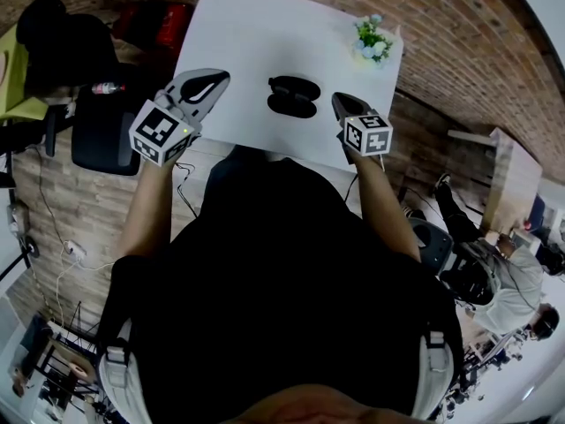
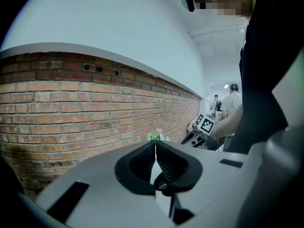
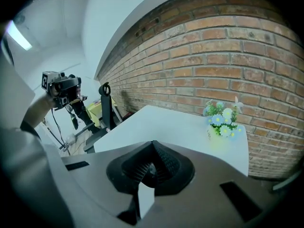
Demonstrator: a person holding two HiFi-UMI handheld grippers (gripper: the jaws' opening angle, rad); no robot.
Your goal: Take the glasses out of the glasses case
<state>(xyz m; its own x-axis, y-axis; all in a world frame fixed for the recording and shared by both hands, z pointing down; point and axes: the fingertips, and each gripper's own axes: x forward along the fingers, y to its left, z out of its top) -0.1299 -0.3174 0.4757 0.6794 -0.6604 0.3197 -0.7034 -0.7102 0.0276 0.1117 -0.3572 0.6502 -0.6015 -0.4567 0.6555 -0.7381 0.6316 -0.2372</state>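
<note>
Black glasses case (image 1: 293, 96) between left tongs (image 1: 212, 83), right tongs (image 1: 341, 103), untouched

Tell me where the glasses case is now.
In the head view, the case lies on the white table near its front edge, between the left tool and the right tool.

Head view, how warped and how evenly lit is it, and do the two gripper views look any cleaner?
Head view: heavy fisheye, the white table bows and is nearly washed out, while the glasses case is a dark shape with little detail. Left gripper view: the brick wall curves, and the far room is overexposed. Right gripper view: dark corners, and the flowers look soft.
</note>
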